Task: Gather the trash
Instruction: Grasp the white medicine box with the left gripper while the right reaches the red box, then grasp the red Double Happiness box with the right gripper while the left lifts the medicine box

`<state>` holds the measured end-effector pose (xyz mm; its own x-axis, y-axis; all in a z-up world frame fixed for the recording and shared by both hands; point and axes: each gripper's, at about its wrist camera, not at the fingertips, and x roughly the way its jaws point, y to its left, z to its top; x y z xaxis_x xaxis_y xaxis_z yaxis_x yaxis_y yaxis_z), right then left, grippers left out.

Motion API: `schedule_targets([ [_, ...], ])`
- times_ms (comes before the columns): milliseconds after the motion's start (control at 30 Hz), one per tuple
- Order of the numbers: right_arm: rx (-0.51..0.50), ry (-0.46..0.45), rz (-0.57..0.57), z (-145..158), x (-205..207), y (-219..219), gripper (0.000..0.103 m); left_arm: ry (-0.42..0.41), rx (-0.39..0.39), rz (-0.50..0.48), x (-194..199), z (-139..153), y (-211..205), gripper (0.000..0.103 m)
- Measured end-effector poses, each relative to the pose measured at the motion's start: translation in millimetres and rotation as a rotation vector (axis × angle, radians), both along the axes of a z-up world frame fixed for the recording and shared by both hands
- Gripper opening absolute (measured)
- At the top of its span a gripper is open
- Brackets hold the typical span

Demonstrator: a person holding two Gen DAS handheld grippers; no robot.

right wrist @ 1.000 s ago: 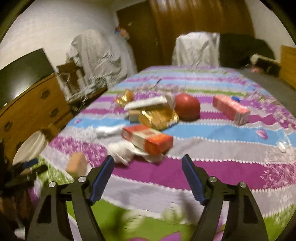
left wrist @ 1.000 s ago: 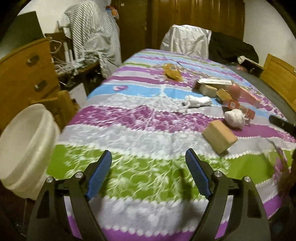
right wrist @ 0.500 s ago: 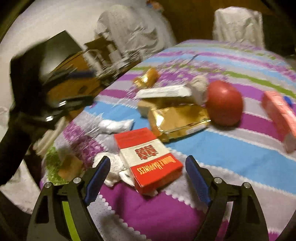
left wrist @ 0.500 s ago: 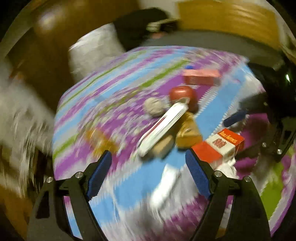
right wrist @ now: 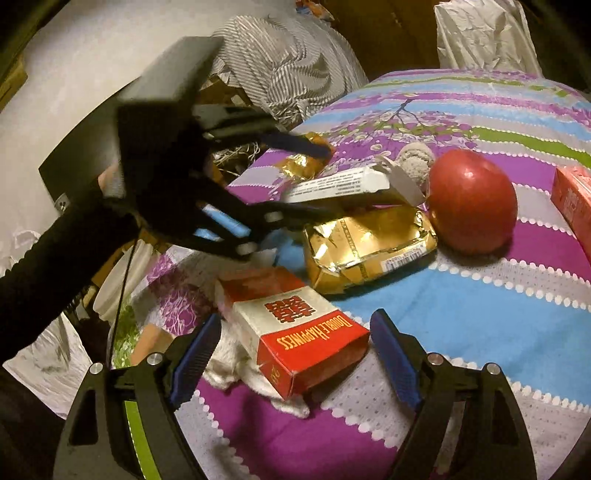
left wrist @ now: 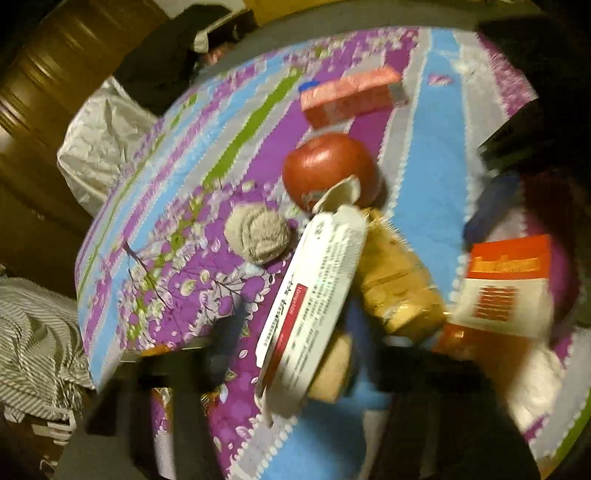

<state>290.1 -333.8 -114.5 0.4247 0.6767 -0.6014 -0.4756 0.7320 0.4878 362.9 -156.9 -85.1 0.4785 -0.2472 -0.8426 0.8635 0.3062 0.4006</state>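
Observation:
A long white carton [left wrist: 314,288] lies across a gold foil wrapper [left wrist: 399,284] beside a red apple [left wrist: 330,170]. My left gripper [left wrist: 295,354] is blurred, open, with a finger on each side of the white carton [right wrist: 340,184]. From the right wrist view the left gripper [right wrist: 317,181] reaches in over the gold wrapper [right wrist: 365,243]. My right gripper [right wrist: 291,354] is open around a red and white cigarette box [right wrist: 295,332], which lies on crumpled white tissue [right wrist: 236,358]. The cigarette box also shows in the left wrist view [left wrist: 506,284].
A grey crumpled ball [left wrist: 258,236] and a pink carton [left wrist: 351,96] lie on the striped tablecloth [left wrist: 424,147]. The apple [right wrist: 469,199] is right of the wrapper. A white bin [right wrist: 118,280] stands off the table's left edge. A covered chair [right wrist: 484,33] is at the far end.
My left gripper swung from the table's near end over to the pile and closed in on the white carton. My right gripper moved forward and down onto the cigarette box.

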Motion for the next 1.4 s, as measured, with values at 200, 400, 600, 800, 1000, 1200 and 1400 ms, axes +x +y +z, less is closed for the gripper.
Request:
schedule_targets([
  [200, -0.043, -0.011, 0.034, 0, -9, 7, 0.075, -0.040, -0.194, 0.074, -5, 31, 17, 0.014],
  [400, -0.055, -0.063, -0.040, 18, -57, -12, 0.069, -0.140, -0.407, 0.249, -33, 98, 80, 0.014],
  [600, -0.156, -0.115, -0.297, 37, -142, -43, 0.069, -0.137, -0.401, 0.430, -118, 107, 159, 0.014],
  [800, -0.357, -0.176, -0.530, 24, -214, -24, 0.070, 0.119, -0.372, 0.691, -173, 52, 223, 0.014],
  [1000, -0.374, -0.150, -0.541, 1, -224, -5, 0.071, 0.413, -0.555, 0.773, -162, -1, 257, 0.028],
  [1200, -0.317, -0.175, -0.568, 21, -231, -15, 0.082, 0.241, -0.560, 0.884, -165, 9, 287, 0.068],
  [1400, -0.333, -0.155, -0.527, 28, -226, -17, 0.088, 0.098, -0.432, 0.657, -207, 27, 253, 0.087],
])
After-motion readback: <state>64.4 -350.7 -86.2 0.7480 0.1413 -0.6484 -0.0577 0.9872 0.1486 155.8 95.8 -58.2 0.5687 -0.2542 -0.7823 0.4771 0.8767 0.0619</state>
